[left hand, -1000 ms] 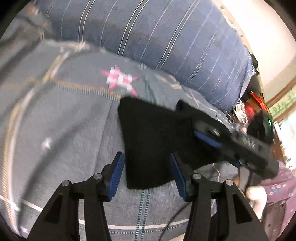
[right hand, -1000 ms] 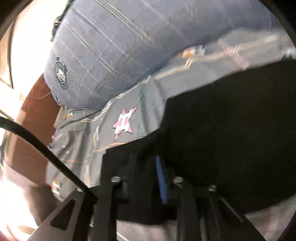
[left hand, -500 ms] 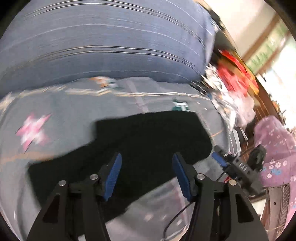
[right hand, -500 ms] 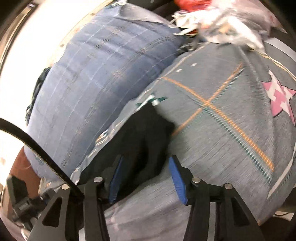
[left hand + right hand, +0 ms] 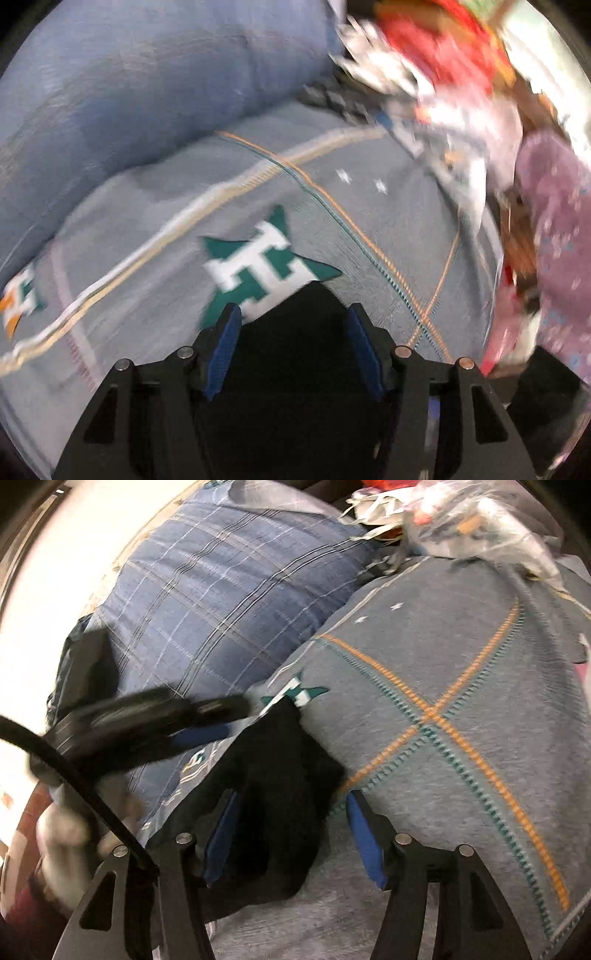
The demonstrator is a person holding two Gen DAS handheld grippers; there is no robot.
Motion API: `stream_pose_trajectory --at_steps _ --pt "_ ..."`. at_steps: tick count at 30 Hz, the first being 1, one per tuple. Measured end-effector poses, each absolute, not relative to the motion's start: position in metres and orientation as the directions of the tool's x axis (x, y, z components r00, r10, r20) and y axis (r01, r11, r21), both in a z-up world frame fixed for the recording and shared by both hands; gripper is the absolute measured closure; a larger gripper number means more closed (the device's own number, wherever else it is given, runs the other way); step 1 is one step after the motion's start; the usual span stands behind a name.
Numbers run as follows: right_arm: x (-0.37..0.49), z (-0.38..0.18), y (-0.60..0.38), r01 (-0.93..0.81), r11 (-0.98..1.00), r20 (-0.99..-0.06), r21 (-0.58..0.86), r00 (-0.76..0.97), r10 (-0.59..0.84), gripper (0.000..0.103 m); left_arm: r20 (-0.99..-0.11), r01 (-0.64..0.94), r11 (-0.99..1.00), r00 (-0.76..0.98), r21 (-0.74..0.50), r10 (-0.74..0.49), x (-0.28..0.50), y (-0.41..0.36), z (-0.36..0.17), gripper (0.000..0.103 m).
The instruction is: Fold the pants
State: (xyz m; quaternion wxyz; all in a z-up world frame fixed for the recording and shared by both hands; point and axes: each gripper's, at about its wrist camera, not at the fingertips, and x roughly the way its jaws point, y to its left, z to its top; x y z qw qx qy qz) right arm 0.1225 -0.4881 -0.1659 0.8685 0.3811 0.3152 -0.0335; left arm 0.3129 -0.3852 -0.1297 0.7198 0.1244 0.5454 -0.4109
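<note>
Across the bed lies a grey woven blanket crossed by orange and teal stitched lines, with a green and white star patch near its middle. Behind it, against the pale wall, leans a big blue checked pillow, and a blurred heap of red, white and purple fabric and clear plastic crowds the far edge. On the blanket rest the black fabric pants, bunched in a dark pile whose far corner just covers the star patch. Over them hangs the right gripper, its jaws having just been opening, blue pads apart with the pants between them, not pinched. Opposite, the left gripper also has its jaws just widened, standing apart over the pants' dark edge.
</note>
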Motion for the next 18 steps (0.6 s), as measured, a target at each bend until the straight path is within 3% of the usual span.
stream_pose_trajectory --at_steps 3,4,6,7,12,18 --pt "0.131 -0.166 -0.478 0.265 0.733 -0.577 0.627 0.790 0.208 0.038 -0.928 0.815 0.572 0.136 -0.095 -0.347 0.293 -0.411 -0.143 0.037" --pt "0.133 -0.165 -0.474 0.258 0.746 -0.583 0.614 0.785 0.209 0.039 -0.931 0.821 0.567 0.153 -0.067 -0.331 0.290 -0.414 -0.143 0.052" --pt "0.135 -0.162 -0.467 0.256 0.783 -0.609 0.567 0.771 0.189 0.069 -0.924 0.826 0.558 0.143 -0.087 -0.356 0.283 -0.410 -0.133 0.086" --pt "0.134 -0.160 -0.465 0.256 0.795 -0.613 0.550 0.770 0.176 0.072 -0.918 0.822 0.557 0.126 -0.115 -0.375 0.283 -0.407 -0.128 0.092" --pt "0.122 -0.134 -0.450 0.202 0.816 -0.563 0.542 0.808 0.174 0.084 -0.860 0.794 0.584 0.170 -0.169 -0.481 0.264 -0.362 -0.079 0.095" --pt "0.115 -0.082 -0.396 0.055 0.856 -0.520 0.514 0.814 0.260 0.085 -0.738 0.701 0.646 0.258 -0.302 -0.624 0.244 -0.249 -0.010 0.095"
